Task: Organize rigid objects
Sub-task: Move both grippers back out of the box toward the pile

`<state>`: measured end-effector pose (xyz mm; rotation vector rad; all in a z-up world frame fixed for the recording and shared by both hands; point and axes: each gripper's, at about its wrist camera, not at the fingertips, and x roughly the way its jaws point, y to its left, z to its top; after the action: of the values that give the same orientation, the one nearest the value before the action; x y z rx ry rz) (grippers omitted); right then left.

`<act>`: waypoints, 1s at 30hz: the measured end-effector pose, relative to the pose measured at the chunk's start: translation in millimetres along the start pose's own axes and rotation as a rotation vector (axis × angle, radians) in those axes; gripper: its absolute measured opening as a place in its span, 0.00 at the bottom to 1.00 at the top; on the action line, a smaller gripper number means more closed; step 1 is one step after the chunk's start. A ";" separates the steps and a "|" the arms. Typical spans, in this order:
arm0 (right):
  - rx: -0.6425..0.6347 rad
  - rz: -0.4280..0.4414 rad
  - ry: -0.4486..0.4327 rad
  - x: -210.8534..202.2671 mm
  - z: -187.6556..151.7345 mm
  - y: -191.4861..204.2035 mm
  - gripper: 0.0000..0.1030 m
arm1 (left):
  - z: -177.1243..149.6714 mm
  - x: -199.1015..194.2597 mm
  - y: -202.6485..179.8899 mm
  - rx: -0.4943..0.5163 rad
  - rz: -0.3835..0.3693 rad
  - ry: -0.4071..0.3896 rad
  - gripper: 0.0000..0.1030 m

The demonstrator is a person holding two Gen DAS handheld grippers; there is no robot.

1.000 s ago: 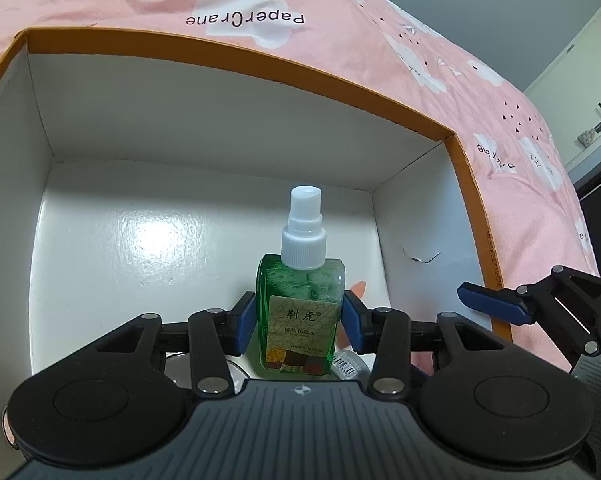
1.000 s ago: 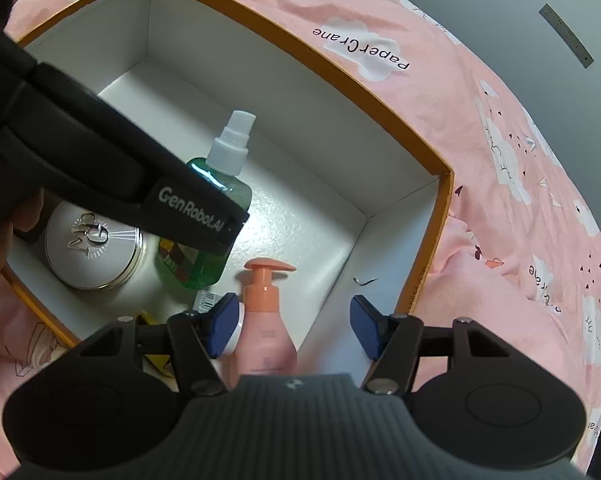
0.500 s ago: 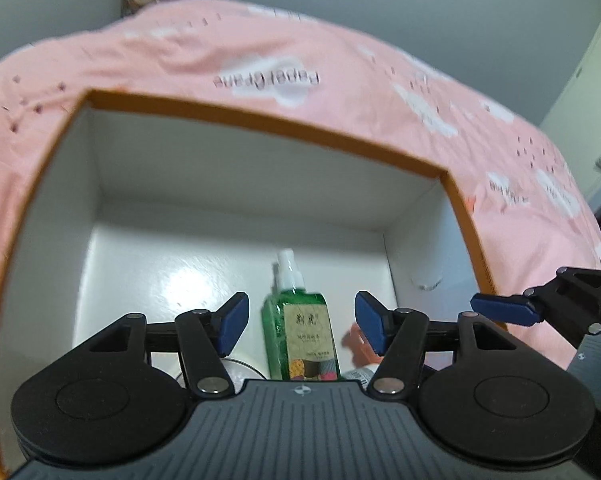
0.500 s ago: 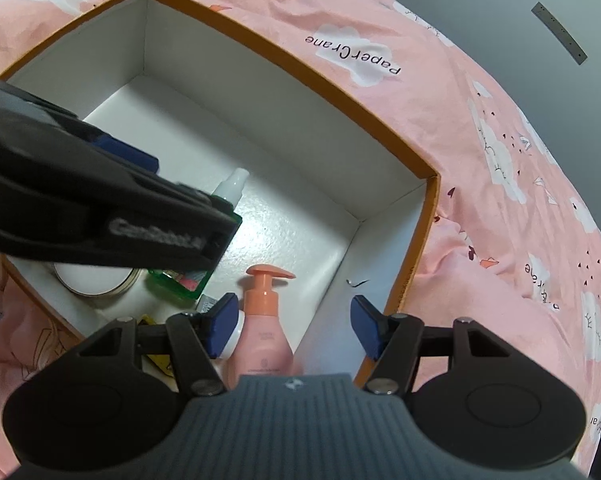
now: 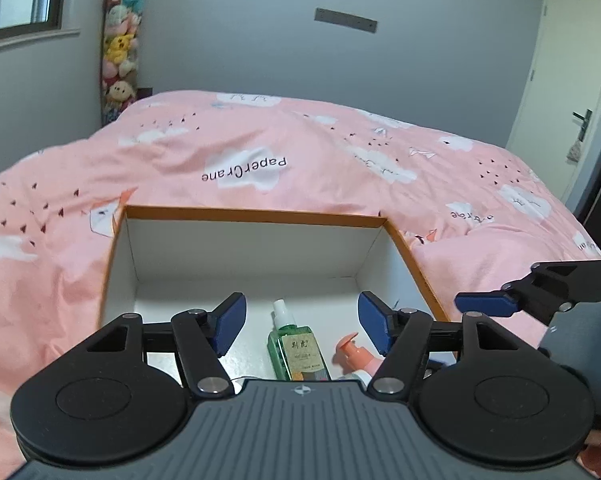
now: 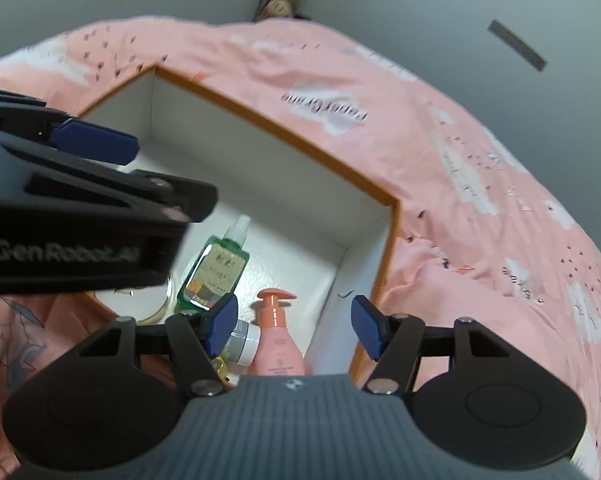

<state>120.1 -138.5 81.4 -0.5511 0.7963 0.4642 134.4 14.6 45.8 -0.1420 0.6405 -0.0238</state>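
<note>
left gripper (image 5: 300,322): jaws spread wide, empty, raised above the near edge of the box.
right gripper (image 6: 290,326): jaws spread wide, empty, hovering over the near right corner of the box.
box (image 5: 256,216): white inside, orange rim, sitting on the pink bedspread (image 5: 260,160); far half bare.
spray bottle (image 5: 296,350): green, inside the box near its front wall, between and below the left pads; in the right view (image 6: 214,268) tilted, nozzle pointing to the far wall, long axis running near to far.
pump bottle (image 6: 276,340): peach, just right of the spray bottle, upright or close to it, directly below the gap of the right gripper.
round tin (image 6: 152,300): left of the spray bottle, mostly hidden behind the left gripper.
small jar (image 6: 242,344): near wall, touching or just beside the pump bottle.
nearer claw: right one to the pump bottle, left one to the spray bottle.
likely state of task: several items already boxed; both claws free for another item, none visible outside the box.
</note>
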 end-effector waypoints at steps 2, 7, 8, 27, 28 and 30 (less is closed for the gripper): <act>0.038 -0.002 -0.025 -12.8 -4.4 -1.1 0.61 | -0.8 -8.6 0.3 0.020 -0.008 0.001 0.73; 0.101 -0.022 -0.071 -38.5 -21.1 0.9 0.61 | -9.7 -27.5 0.4 0.047 -0.050 0.017 0.73; 0.112 -0.031 -0.081 -42.0 -24.4 1.0 0.61 | -12.8 -30.2 1.2 0.050 -0.064 0.029 0.74; 0.317 0.130 0.151 -17.3 -100.2 41.7 0.61 | -98.9 -14.5 36.4 -0.113 -0.155 0.350 0.72; 0.323 0.136 0.165 -15.3 -103.2 43.6 0.61 | -102.3 -12.1 38.0 -0.122 -0.153 0.363 0.72; 0.334 0.152 0.191 -9.4 -107.9 45.4 0.61 | -108.7 -7.0 41.0 -0.144 -0.143 0.394 0.72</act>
<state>30.2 -172.3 13.7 -0.2266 1.0799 0.4105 63.0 42.2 -42.0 -0.3269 1.0251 -0.1471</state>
